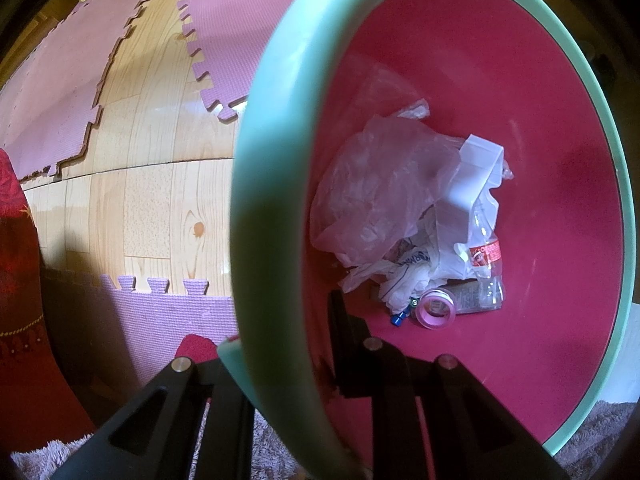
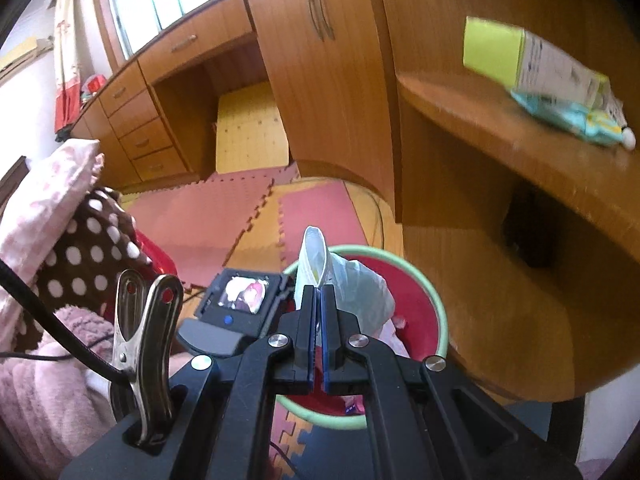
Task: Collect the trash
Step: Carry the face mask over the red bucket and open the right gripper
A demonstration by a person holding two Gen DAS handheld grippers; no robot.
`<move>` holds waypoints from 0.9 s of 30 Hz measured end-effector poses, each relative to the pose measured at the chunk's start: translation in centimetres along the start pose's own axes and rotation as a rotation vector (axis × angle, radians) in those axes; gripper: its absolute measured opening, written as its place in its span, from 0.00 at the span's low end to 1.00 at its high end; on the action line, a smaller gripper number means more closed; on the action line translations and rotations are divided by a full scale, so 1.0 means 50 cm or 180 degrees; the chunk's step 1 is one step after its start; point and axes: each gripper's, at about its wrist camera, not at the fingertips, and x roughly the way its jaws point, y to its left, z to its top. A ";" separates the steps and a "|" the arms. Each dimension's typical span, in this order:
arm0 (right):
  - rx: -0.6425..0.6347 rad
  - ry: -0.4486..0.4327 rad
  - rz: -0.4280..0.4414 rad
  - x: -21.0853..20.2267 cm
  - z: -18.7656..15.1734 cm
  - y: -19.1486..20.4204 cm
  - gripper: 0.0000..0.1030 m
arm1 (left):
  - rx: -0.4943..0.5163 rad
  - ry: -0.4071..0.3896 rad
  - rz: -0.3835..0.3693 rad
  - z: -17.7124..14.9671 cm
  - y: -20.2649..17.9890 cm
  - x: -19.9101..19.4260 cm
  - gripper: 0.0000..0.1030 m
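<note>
I see the bin [image 1: 520, 60] on the floor [image 1: 160, 184], mats [image 1: 224, 28] beyond and beside it. In the bin: bags [image 1: 376, 184], a bottle [image 1: 486, 264] and a tape roll [image 1: 436, 308] at the bottom. My left tongs [image 1: 280, 368] straddle its rim. My right tongs [image 2: 319, 300] pinch a wrapper [image 2: 314, 256] above the bin. A shelf [image 2: 520, 148] to the right carries a box [image 2: 532, 56]; bedding [image 2: 48, 216] lies left.

Daylit, fisheye-warped, right view blurred
</note>
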 end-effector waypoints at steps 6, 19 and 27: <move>0.0049 0.0167 -0.0034 0.033 -0.026 -0.013 0.03 | 0.0003 -0.0002 0.0001 0.000 0.001 0.000 0.15; 0.0108 0.0605 -0.0030 0.117 -0.078 -0.031 0.03 | 0.0004 -0.0002 0.0001 -0.001 0.000 0.000 0.15; -0.0015 0.0825 -0.0114 0.155 -0.116 -0.033 0.03 | 0.0002 -0.0002 0.0002 -0.001 0.000 0.001 0.15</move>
